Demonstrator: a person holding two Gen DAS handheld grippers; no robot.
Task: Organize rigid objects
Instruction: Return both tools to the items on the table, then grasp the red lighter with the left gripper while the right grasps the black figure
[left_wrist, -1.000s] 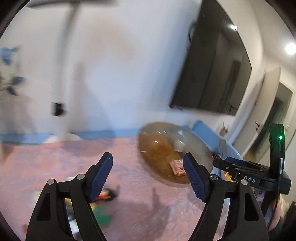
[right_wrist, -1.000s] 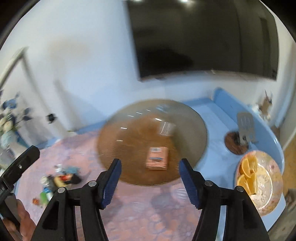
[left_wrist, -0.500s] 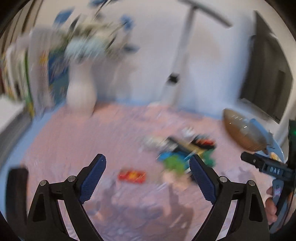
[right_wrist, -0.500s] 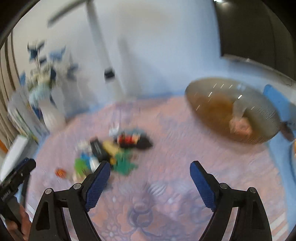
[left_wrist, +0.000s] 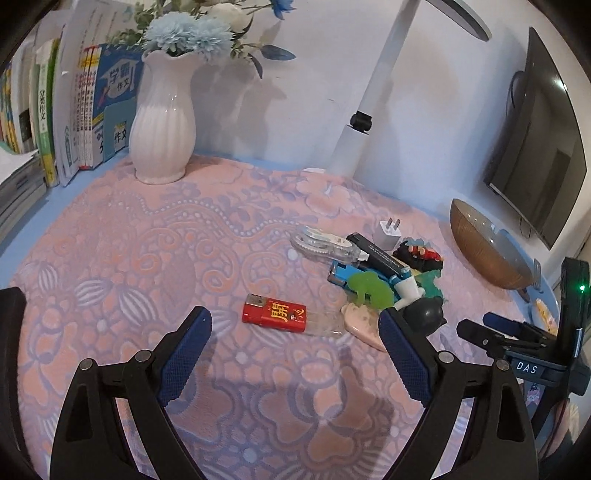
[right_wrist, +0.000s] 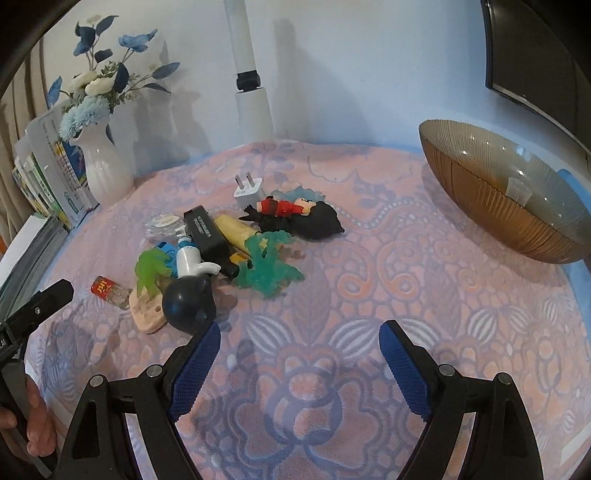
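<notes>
A heap of small rigid objects lies on the pink patterned cloth (left_wrist: 147, 266): a red lighter (left_wrist: 275, 314) (right_wrist: 104, 287), a black box (right_wrist: 205, 230), a white plug (left_wrist: 387, 233) (right_wrist: 248, 191), a red-and-black figurine (right_wrist: 295, 214), green plastic shapes (right_wrist: 267, 267), a black ball figure (right_wrist: 189, 303). My left gripper (left_wrist: 295, 354) hovers open just in front of the lighter. The right gripper (right_wrist: 299, 365) is open too, nothing between its pads, with the ball figure beside its left fingertip. A brown glass bowl (right_wrist: 517, 210) (left_wrist: 487, 254) stands to the right.
A white vase (left_wrist: 162, 122) with blue flowers and a row of books (left_wrist: 66, 110) stand at the back left. A white lamp post (right_wrist: 251, 96) rises behind the heap. A dark screen (left_wrist: 539, 140) hangs on the wall. A person's hand (right_wrist: 37, 424) grips the left tool.
Both views have swung left and down from the bowl and wall to the heap on the cloth. Both pairs of jaws stand wider than a second ago. The blur has cleared.
</notes>
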